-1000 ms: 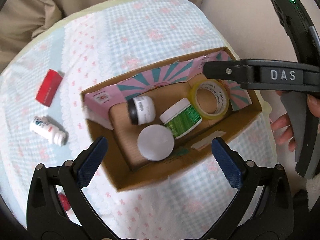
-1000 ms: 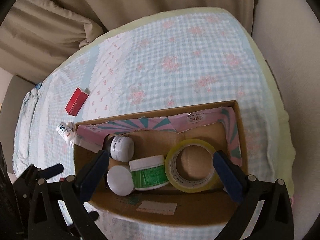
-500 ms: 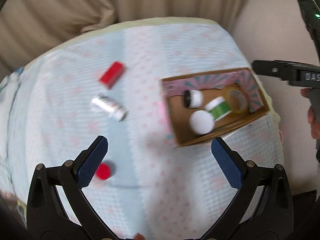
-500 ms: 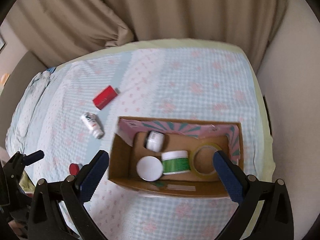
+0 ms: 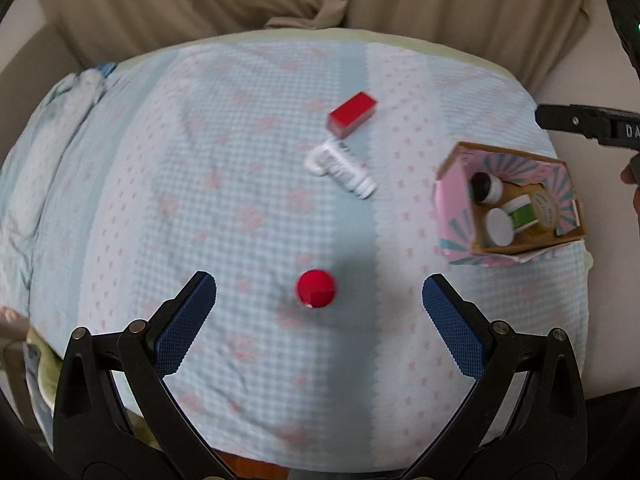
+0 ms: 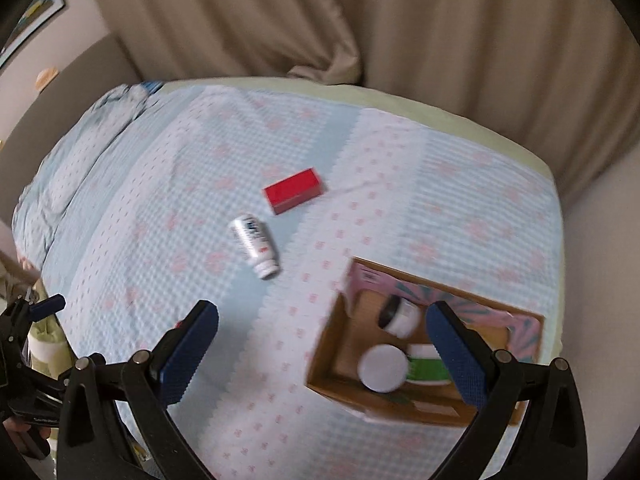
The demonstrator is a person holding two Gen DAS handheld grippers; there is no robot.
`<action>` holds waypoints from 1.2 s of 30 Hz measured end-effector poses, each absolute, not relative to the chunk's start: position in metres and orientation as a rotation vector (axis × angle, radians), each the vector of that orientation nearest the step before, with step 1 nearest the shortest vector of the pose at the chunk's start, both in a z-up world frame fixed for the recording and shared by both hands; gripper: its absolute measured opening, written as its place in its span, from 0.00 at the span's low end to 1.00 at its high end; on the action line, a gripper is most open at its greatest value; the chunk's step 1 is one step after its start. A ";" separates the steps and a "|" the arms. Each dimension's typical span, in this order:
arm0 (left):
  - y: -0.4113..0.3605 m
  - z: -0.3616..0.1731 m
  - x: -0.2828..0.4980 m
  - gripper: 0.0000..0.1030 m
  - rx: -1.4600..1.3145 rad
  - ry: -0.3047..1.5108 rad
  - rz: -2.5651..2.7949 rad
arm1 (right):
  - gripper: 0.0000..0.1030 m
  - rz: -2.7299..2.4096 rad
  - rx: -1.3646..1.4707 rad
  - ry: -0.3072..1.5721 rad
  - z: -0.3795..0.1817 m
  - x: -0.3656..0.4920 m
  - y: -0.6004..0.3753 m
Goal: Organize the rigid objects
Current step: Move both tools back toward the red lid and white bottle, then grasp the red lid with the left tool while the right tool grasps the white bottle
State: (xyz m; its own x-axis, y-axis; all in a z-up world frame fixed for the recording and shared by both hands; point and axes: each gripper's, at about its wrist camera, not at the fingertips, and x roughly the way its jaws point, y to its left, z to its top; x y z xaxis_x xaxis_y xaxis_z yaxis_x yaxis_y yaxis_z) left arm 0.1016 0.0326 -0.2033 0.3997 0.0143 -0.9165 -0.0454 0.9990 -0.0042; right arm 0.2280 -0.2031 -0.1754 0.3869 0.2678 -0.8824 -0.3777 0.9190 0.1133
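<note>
Surface: a bed covered by a pale blue and white checked quilt [image 5: 224,184] with pink floral print, puckered weave, soft folds at the far left edge. Beige pleated curtain [image 6: 400,32] hangs behind it.

Left gripper [image 5: 319,295]: black frame, blue ribbed pads, jaws spread wide, nothing between them. It hovers above the quilt. Directly ahead of the gap sits a small round red cap [image 5: 315,288], glossy, lying alone on the fabric, not touched by either pad.

Right gripper [image 6: 322,322]: same build, jaws spread wide and empty, held above the quilt with its right pad over the near left part of the box.

Loose items, mid-quilt: a flat red rectangular carton [image 5: 352,115], hard-edged; just beside it a white cylindrical plastic bottle [image 5: 340,168] lying on its side, printed label, ribbed cap end pointing toward the box. Carton and bottle nearly touch in the left view; the right view shows a narrow gap.

Open brown cardboard box [image 6: 334,350] with pink and teal striped lining sits at the right side of the bed. Contents: a white jar with a black lid [image 6: 400,314] on its side, a round white flat lid [image 6: 383,368], a green-labelled white tub [image 6: 426,368], and a roll of clear yellowish tape [image 5: 545,209] at the far end.

Images are slightly motion-blurred.
</note>
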 end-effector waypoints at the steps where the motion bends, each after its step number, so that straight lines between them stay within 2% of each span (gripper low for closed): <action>1: 0.038 -0.207 0.101 1.00 -0.034 1.163 0.041 | 1.00 0.426 -0.117 1.105 -0.178 0.231 -0.194; 8: 0.058 -0.260 0.099 1.00 -0.036 1.220 0.041 | 1.00 0.529 -0.200 1.143 -0.208 0.261 -0.122; 15: 0.047 -0.322 0.105 1.00 0.011 1.265 0.024 | 1.00 0.610 -0.331 1.206 -0.262 0.291 -0.063; 26: 0.015 -0.418 0.131 0.99 0.081 1.304 0.016 | 1.00 0.662 -0.495 1.305 -0.353 0.334 -0.030; 32: 0.007 -0.449 0.143 0.92 0.066 1.356 0.018 | 1.00 0.696 -0.541 1.364 -0.395 0.351 -0.019; 34: 0.007 -0.455 0.147 0.83 0.050 1.370 0.021 | 1.00 0.710 -0.554 1.381 -0.406 0.355 -0.014; 36: 0.007 -0.459 0.150 0.79 0.034 1.375 0.016 | 0.94 0.733 -0.559 1.397 -0.415 0.357 -0.008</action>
